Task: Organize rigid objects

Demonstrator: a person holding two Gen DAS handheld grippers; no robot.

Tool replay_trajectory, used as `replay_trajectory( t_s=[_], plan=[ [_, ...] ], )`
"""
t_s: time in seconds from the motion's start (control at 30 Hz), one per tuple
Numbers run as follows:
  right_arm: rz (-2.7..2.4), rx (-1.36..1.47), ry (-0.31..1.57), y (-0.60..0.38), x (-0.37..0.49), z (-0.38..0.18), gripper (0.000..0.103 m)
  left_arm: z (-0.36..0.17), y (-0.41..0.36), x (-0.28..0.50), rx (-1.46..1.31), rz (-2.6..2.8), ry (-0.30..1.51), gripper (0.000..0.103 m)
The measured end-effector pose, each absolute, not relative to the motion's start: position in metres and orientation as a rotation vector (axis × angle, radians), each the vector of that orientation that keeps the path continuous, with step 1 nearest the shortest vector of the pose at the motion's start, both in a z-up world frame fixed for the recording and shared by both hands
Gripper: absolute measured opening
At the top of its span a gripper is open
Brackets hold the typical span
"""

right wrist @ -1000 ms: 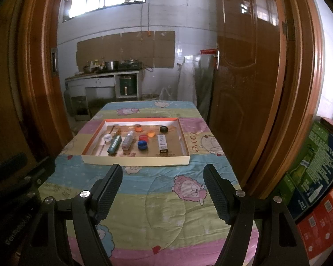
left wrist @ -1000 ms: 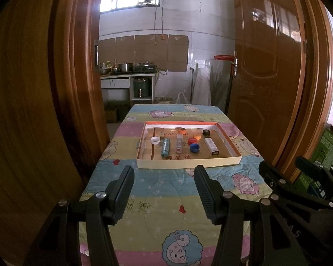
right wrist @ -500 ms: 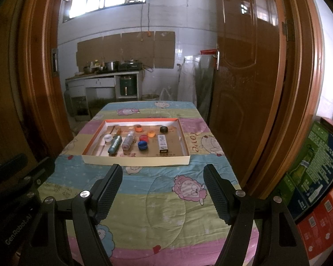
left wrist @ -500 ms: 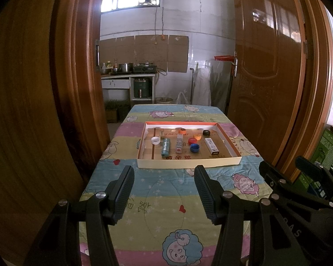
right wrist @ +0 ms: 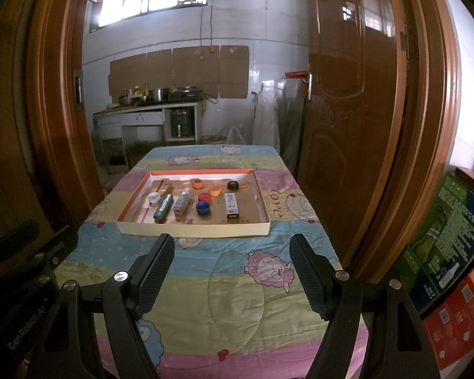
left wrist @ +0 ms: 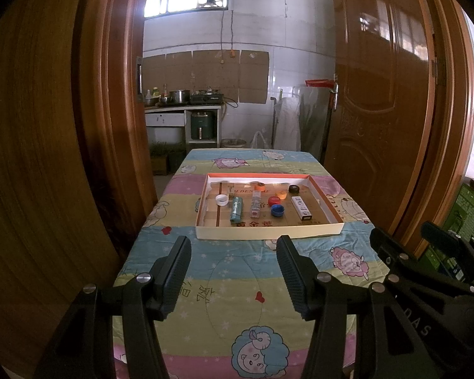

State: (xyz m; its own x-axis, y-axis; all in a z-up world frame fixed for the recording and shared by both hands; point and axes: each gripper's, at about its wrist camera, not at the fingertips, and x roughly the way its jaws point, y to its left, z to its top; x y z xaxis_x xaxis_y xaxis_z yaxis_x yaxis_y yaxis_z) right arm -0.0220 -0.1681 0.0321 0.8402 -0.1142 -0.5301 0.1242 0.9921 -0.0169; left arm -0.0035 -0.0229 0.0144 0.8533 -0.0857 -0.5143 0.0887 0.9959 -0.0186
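A shallow cardboard tray (left wrist: 268, 232) (right wrist: 192, 230) lies in the middle of the table. In it lie a teal tube (left wrist: 236, 210) (right wrist: 163, 206), a clear bottle (left wrist: 255, 204) (right wrist: 182, 201), a white box (left wrist: 301, 207) (right wrist: 231, 205), a white cap (left wrist: 221, 200), red (left wrist: 274, 201), blue (left wrist: 277, 211) (right wrist: 203, 207), orange (left wrist: 260, 186) and black caps (left wrist: 294, 189). My left gripper (left wrist: 233, 252) is open and empty above the near table. My right gripper (right wrist: 232, 251) is open and empty there too, short of the tray.
The table wears a striped cartoon cloth (left wrist: 237, 290). Wooden door leaves stand to the left (left wrist: 47, 126) and right (left wrist: 379, 110). Printed cartons (right wrist: 452, 237) stand at the right. A kitchen counter (left wrist: 183, 107) is at the far wall.
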Motion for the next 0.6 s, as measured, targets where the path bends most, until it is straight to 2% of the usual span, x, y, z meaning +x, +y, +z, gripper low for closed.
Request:
replay_trajectory(
  t_s=[0.6],
  plan=[
    [-0.126,0.018,0.558,-0.1688,-0.0227,0.0307,0.077,0.0139,-0.0238,-0.0035,0.008,-0.093,0.541,0.056]
  ],
)
